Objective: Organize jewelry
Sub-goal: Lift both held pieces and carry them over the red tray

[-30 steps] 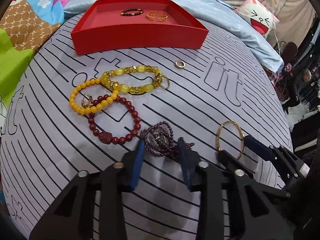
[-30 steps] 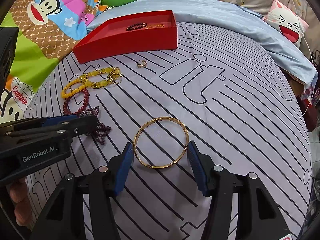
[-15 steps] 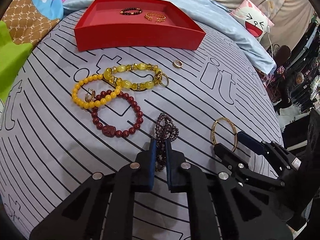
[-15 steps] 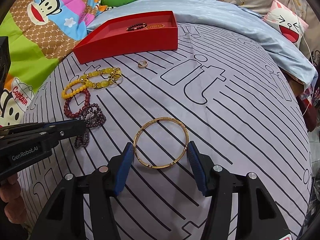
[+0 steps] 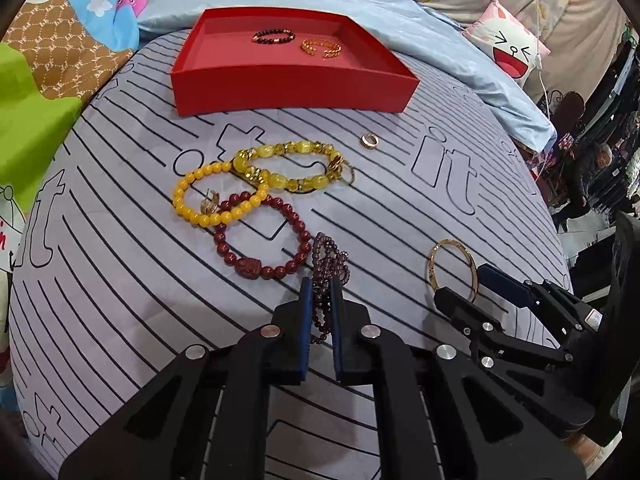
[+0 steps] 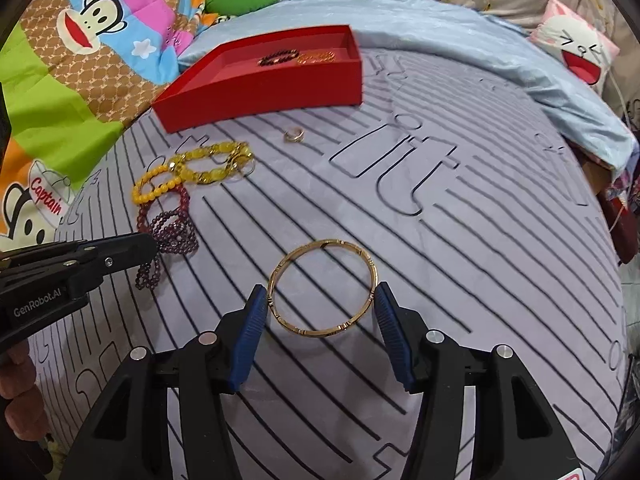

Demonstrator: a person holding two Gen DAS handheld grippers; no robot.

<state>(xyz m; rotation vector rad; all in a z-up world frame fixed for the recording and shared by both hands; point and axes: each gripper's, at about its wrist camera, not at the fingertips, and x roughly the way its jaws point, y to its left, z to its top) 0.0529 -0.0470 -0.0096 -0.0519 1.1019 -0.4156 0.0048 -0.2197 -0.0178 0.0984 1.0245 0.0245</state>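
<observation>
We see the purple bead string [image 5: 329,264] lying on the striped bed cover [image 5: 120,300], right beside the dark red bracelet [image 5: 260,240]. Our left gripper [image 5: 320,284] tips down over it, squeezed tight on the near end of the beads. Off to the side, the gold bangle [image 6: 322,288] lies flat on the cover. Our right gripper [image 6: 320,300] also tips down, with one blue finger on each side of the bangle, touching or almost touching its rim; we cannot tell if it squeezes. The red tray [image 5: 288,92] sits farther back with two bracelets inside.
</observation>
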